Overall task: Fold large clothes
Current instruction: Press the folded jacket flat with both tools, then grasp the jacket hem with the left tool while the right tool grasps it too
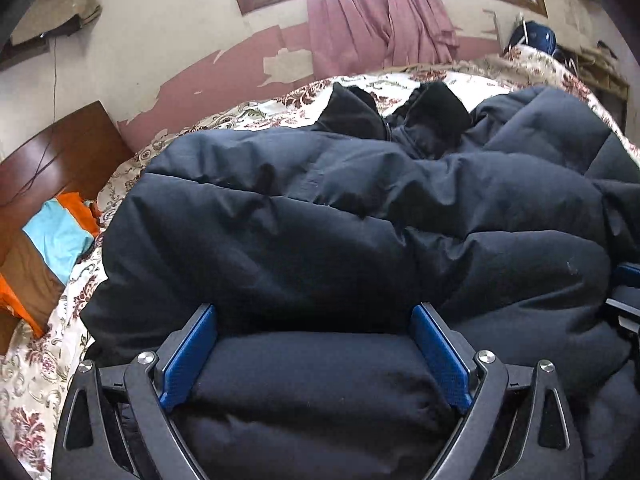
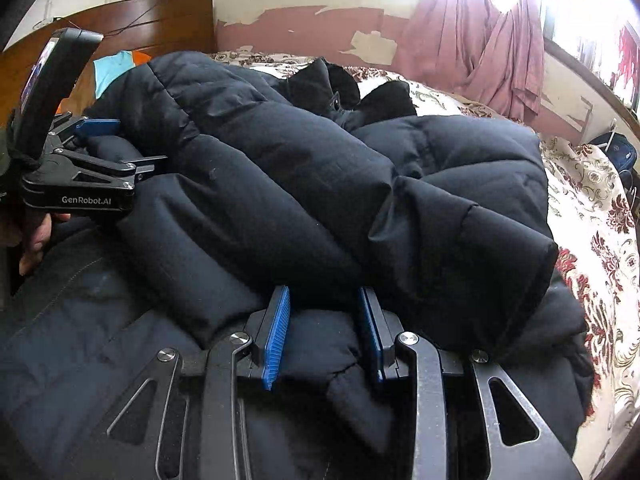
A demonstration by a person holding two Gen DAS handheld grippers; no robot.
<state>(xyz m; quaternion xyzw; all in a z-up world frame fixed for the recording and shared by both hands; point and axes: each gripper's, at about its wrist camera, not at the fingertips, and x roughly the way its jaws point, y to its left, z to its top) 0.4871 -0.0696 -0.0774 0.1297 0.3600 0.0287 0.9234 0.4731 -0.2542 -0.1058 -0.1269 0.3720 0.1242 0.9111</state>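
Dark puffer jacket (image 1: 360, 208) heaped on the floral bed (image 2: 592, 208)

Its collar faces the pink curtain (image 1: 372, 12), pillows (image 1: 52, 248) beside it. Left tool (image 1: 316, 344) gapes wide around a padded fold; right tool (image 2: 326, 336), jaws partly apart, straddles another.

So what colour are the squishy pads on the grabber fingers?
Bright blue. The pads show best in the left wrist view, against the dark puffer coat.

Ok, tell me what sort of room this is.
Most likely a bedroom in a home: a bed with a floral bedspread and wooden headboard, a pink curtain at the window, and worn, peeling wall paint.
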